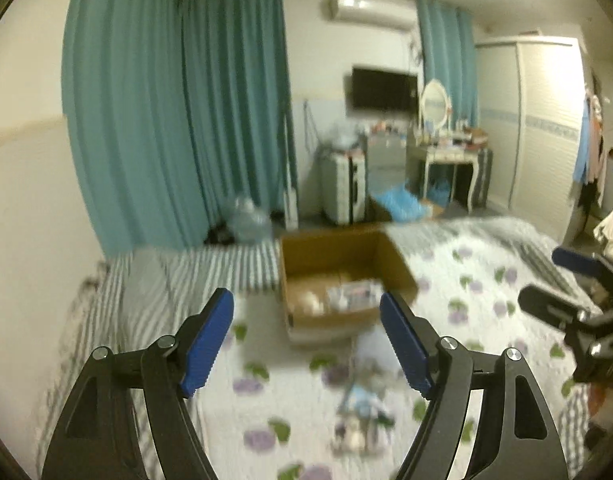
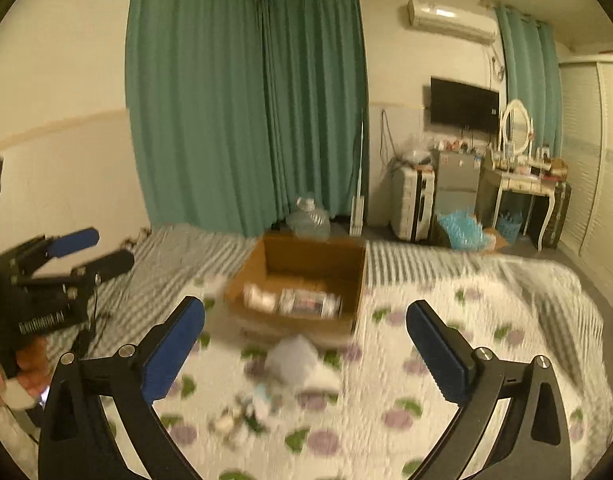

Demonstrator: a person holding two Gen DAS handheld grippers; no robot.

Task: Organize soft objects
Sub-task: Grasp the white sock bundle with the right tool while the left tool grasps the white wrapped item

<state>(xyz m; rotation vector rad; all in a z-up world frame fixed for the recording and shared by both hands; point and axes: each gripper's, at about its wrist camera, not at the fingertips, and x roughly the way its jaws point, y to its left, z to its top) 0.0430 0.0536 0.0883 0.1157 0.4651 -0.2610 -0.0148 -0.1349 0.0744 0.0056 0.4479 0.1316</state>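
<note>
Both tools, left [image 1: 306, 344] and right [image 2: 305, 348], hang spread and empty above the bed [image 2: 446, 364]; a blurred doll [image 2: 282, 376] lies just before the cardboard box [image 2: 302, 280].

I am in a bedroom of a home. In front of me lies a bed covered with a white quilt printed with purple flowers and green leaves [image 2: 446, 360], over grey-and-white striped bedding [image 1: 210, 268]. Long teal fabric curtains [image 2: 242, 112] hang along the walls. On the far side stand a white dressing table with an oval mirror [image 2: 516, 168], a black flat television on the wall [image 2: 464, 106], a white wall air conditioner [image 2: 450, 20], a pale hard-shell suitcase [image 1: 342, 188] and a white louvred wardrobe [image 1: 546, 120].
</note>
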